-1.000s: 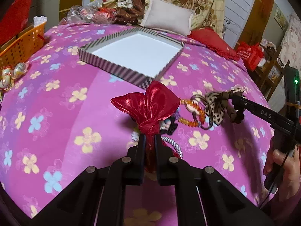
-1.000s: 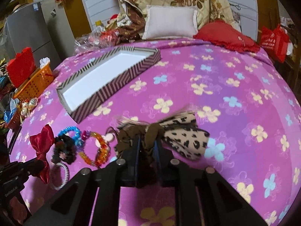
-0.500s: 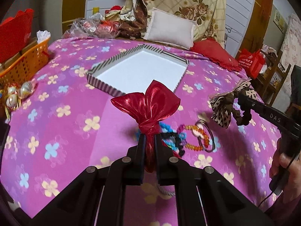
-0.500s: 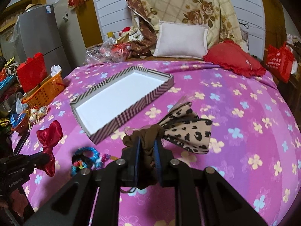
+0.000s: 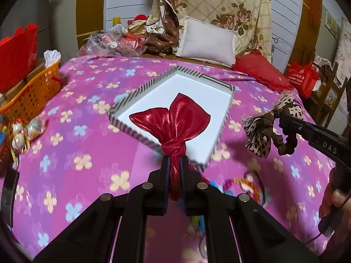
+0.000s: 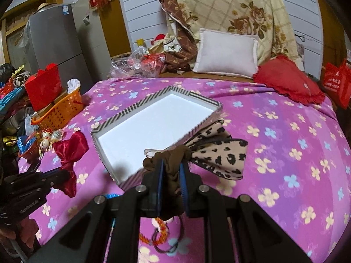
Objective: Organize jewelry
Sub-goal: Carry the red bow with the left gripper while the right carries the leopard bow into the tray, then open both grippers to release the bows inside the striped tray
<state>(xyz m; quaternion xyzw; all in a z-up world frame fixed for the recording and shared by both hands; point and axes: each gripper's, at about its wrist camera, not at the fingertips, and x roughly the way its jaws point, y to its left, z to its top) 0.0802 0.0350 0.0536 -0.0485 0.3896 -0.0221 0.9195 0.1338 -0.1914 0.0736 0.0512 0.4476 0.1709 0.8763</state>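
Red satin bow (image 5: 173,120) was pinched tight in the left gripper (image 5: 174,166), leopard-print scrunchie (image 6: 210,153) clamped in the right gripper (image 6: 172,171); both were held above the striped tray (image 6: 122,111) on the bed (image 6: 285,131).

Orange basket (image 5: 33,94) at the bed's left edge; white pillow (image 5: 206,41) and red cushion (image 5: 261,74) at its head; grey refrigerator (image 6: 54,41) behind

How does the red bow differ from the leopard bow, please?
The red bow is plain shiny satin; the leopard bow is matte, tan with black spots. The red bow is in the left gripper; the leopard bow, on a brown scrunchie, is in the right gripper. Both are held lifted above the bedspread.
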